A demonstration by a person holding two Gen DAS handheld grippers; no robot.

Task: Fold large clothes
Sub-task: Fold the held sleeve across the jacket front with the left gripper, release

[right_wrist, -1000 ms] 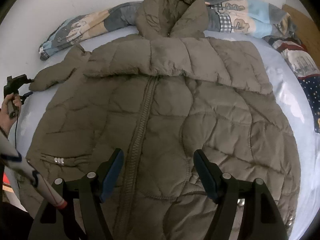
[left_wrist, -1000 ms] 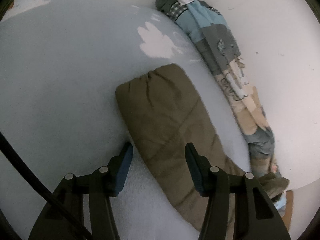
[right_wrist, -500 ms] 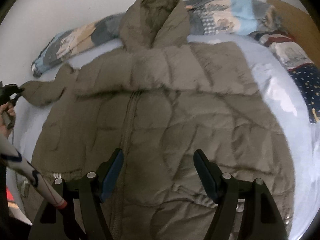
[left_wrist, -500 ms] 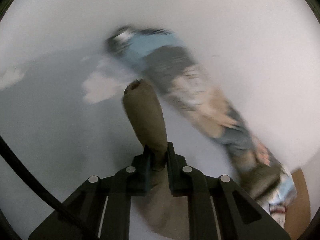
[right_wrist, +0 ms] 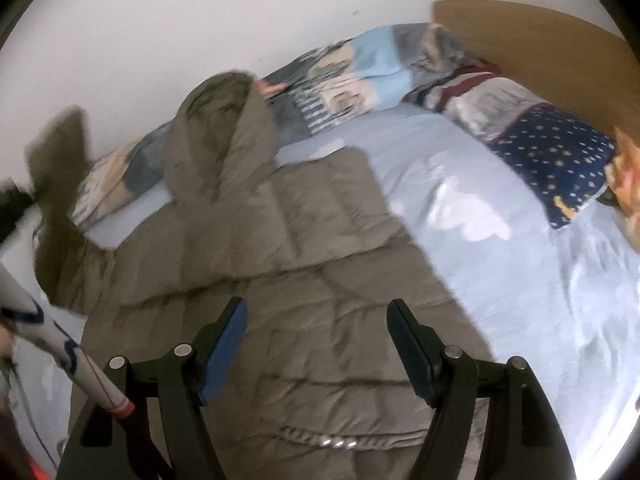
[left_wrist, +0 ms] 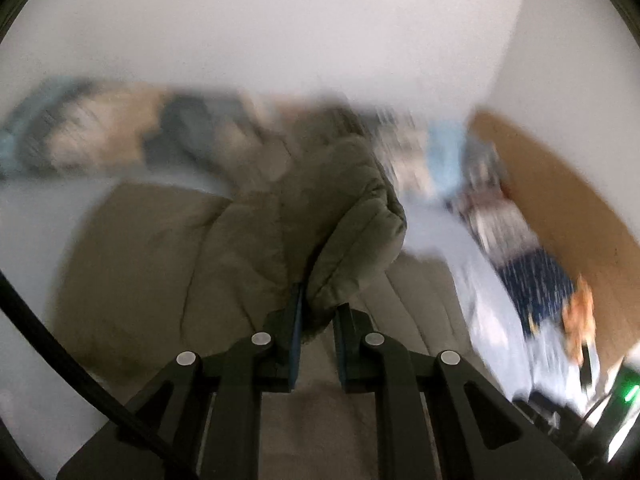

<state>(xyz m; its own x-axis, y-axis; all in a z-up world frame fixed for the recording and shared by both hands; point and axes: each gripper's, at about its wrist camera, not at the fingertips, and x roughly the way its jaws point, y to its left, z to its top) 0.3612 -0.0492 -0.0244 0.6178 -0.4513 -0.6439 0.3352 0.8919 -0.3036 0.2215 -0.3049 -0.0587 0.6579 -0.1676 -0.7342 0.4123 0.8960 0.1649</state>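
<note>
I am gripping the coat's sleeve (left_wrist: 340,216) in my left tongs (left_wrist: 316,340), folding it across the coat (right_wrist: 304,280); my right tongs (right_wrist: 316,344) are hanging open, ready to steady it.

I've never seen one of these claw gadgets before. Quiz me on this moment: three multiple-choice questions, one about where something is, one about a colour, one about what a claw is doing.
1. Where does the coat lie?
A. on the floor
B. on the light blue bed sheet
C. on a hanger

2. What colour is the coat?
A. olive-brown
B. red
C. white

3. What is the left claw doing?
A. hanging open
B. gripping a pillow
C. clamped on the coat's sleeve

Answers:
1 B, sheet shows bare beside the coat's body.
2 A, both views show quilted olive-brown fabric.
3 C, sleeve fabric is pinched between its pads, while the right claw hangs open above the coat.
</note>
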